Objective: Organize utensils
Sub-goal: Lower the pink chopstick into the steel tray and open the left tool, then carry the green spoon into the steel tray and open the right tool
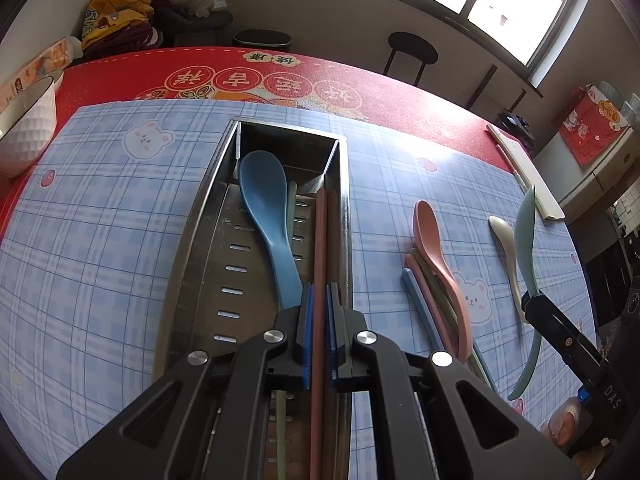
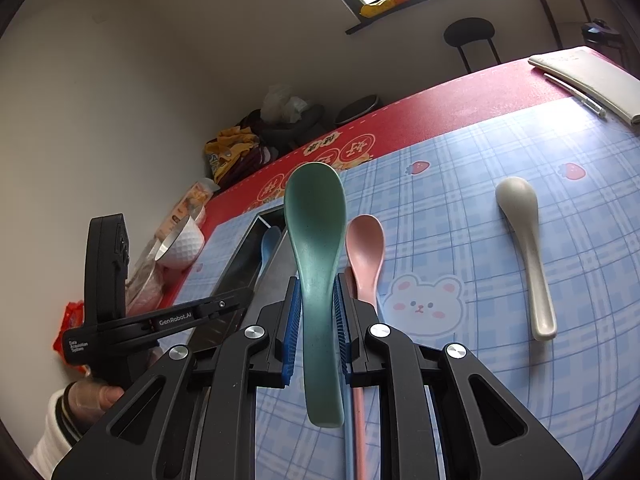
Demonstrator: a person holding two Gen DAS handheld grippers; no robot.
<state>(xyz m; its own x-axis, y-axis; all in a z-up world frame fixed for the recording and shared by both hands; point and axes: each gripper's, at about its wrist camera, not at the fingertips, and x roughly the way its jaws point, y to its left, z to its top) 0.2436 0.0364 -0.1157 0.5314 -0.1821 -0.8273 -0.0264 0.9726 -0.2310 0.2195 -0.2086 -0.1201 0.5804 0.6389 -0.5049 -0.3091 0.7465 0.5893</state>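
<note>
On the checked mat (image 1: 120, 200), brown chopsticks (image 1: 320, 264) are clamped by the left gripper (image 1: 319, 304) over the metal tray (image 1: 200, 248); released crookedly, they may fall outside. A green spoon (image 2: 316, 248) is gripped by the right gripper (image 2: 316, 300).

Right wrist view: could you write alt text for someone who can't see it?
A hand-held gripper clamps a green plastic spoon above a blue checked tablecloth. A pink plastic spoon and a white plastic spoon lie on it.

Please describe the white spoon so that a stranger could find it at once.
On the blue checked mat, look right of the bear print. The white spoon lies there alone, bowl pointing away; unlike the pink spoon, it touches no chopsticks.
</note>
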